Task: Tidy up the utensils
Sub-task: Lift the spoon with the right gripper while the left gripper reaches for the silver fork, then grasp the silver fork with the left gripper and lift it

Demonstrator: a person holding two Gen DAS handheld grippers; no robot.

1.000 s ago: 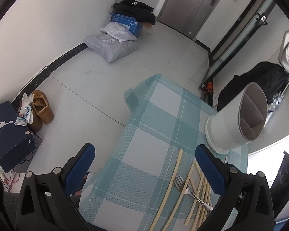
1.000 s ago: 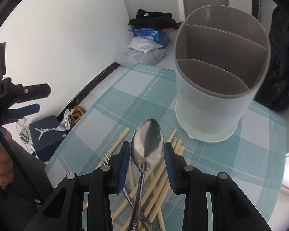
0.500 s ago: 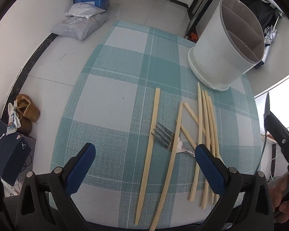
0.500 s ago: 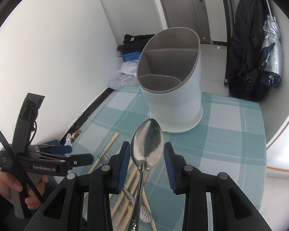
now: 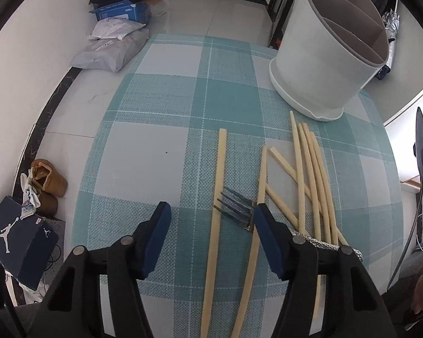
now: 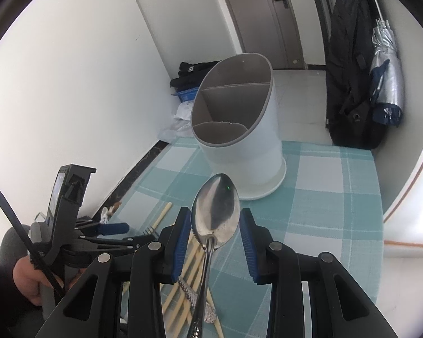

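Desk (image 5: 160,146) under a teal check cloth carries one white caddy (image 5: 318,64) of three compartments, seven chopsticks (image 5: 218,197) and one fork (image 5: 235,208), its handle hidden behind the left gripper (image 5: 211,217). That gripper's jaws, just closing, stand half apart over the fork tines, gripping nothing. Right gripper (image 6: 214,231) holds one spoon (image 6: 215,211) by its stem, clear of the desk; boxes and bags lie on the floor.

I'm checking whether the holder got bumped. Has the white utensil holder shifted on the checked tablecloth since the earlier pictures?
No. The white utensil holder stands on the same squares at the far end of the checked tablecloth, just beyond the chopstick tips; only the cameras moved.
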